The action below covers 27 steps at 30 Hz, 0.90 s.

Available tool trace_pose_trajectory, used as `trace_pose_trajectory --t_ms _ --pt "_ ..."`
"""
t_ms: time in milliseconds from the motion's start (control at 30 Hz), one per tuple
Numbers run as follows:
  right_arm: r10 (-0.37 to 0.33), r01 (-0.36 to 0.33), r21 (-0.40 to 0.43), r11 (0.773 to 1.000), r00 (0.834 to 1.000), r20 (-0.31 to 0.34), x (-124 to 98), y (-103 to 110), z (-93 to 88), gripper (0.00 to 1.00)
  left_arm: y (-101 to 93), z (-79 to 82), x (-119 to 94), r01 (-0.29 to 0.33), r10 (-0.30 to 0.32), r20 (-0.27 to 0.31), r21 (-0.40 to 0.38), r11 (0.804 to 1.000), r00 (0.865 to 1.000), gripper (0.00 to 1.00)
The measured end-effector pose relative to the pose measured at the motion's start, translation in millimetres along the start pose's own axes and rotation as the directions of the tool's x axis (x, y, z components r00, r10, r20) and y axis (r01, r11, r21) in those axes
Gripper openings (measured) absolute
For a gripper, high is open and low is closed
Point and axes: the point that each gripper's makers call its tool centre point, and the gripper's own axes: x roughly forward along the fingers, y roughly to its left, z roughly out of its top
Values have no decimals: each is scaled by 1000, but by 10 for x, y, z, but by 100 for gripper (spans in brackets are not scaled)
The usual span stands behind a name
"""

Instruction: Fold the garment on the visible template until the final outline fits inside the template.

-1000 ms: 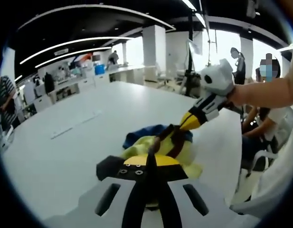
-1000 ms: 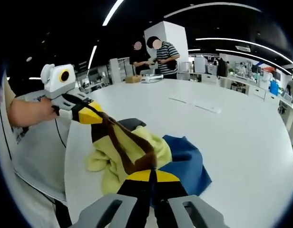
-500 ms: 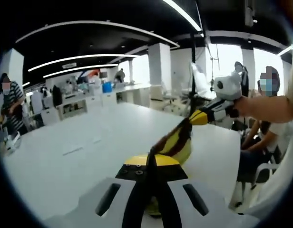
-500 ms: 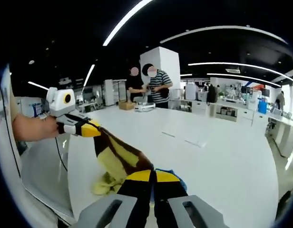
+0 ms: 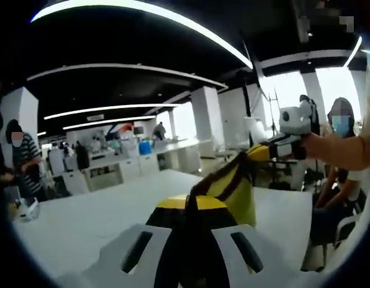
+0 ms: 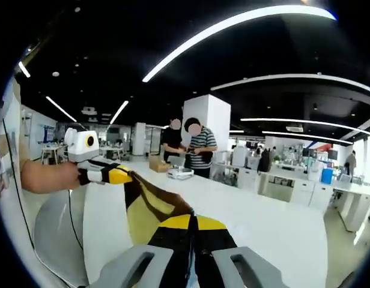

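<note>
Big white table (image 6: 281,216) in a wide office with bright strip lights. Stretched in the air above it, the garment (image 6: 150,207) runs like a line from one gripper to the other. It is yellow with brown stripes. The left gripper (image 5: 191,207) and the right gripper (image 6: 192,223) are both closed tight on it.

Above a white table (image 5: 77,222), the left gripper (image 5: 191,207) was clamped on one end of a yellow-and-brown garment (image 5: 230,186), stretched taut to the right gripper (image 5: 260,153), which was held in a person's hand (image 5: 317,147).
</note>
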Motion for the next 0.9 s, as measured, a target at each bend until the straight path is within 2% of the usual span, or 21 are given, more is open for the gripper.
trace_pose_trajectory --t_ms 133,267,500,900 --pt "-14 13 -24 1000 999 -41 127 -55 -152 0 52 -155 131 -9 11 -51 45 999 999 0" --pt "-36 35 -21 999 998 -44 217 -162 -172 0 128 -180 221 -16 18 -53 32 999 998 0" --pt "-66 64 -35 997 997 -41 392 -320 -136 0 325 -142 387 -39 42 -51 57 998 998 0" --pt "-91 87 -50 995 992 -84 743 -594 -261 0 655 -319 675 -68 74 -96 61 996 993 0"
